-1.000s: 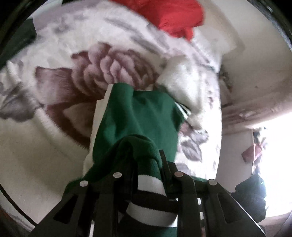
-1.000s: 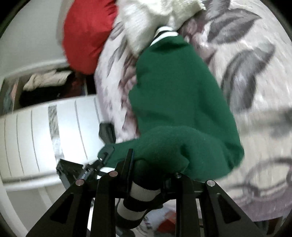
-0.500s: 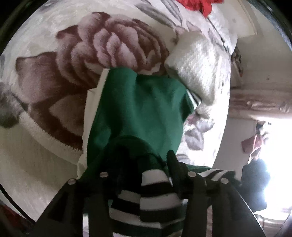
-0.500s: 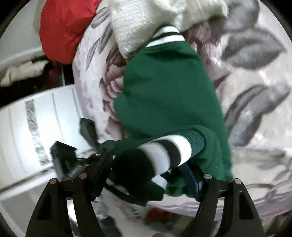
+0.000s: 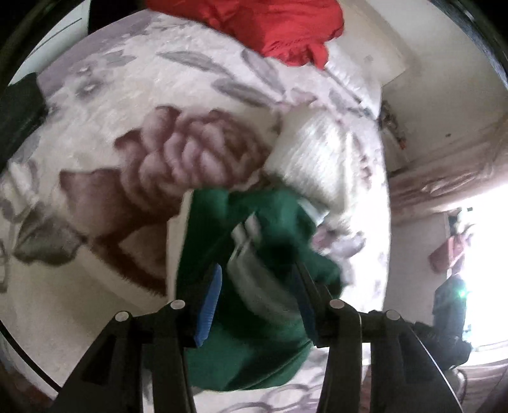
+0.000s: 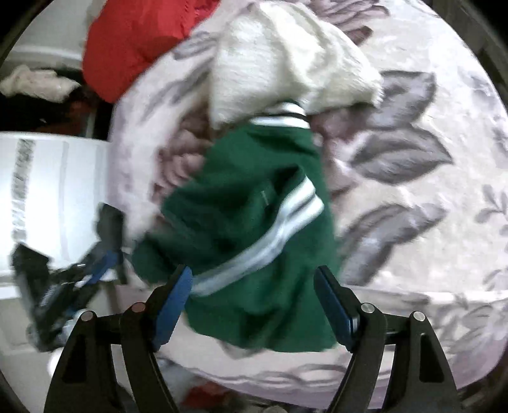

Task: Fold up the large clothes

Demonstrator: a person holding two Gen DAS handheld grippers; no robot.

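Both grippers are spread wide with nothing pinched: the left gripper (image 5: pixel 258 279) and right gripper (image 6: pixel 252 278) just hang over the green sweater (image 6: pixel 250 203). It's lying bunched up on the floral blanket (image 6: pixel 412 143), striped cuff on top, collar tucked against a white knit (image 6: pixel 279 63). Red garment (image 5: pixel 270 25) sits further back.
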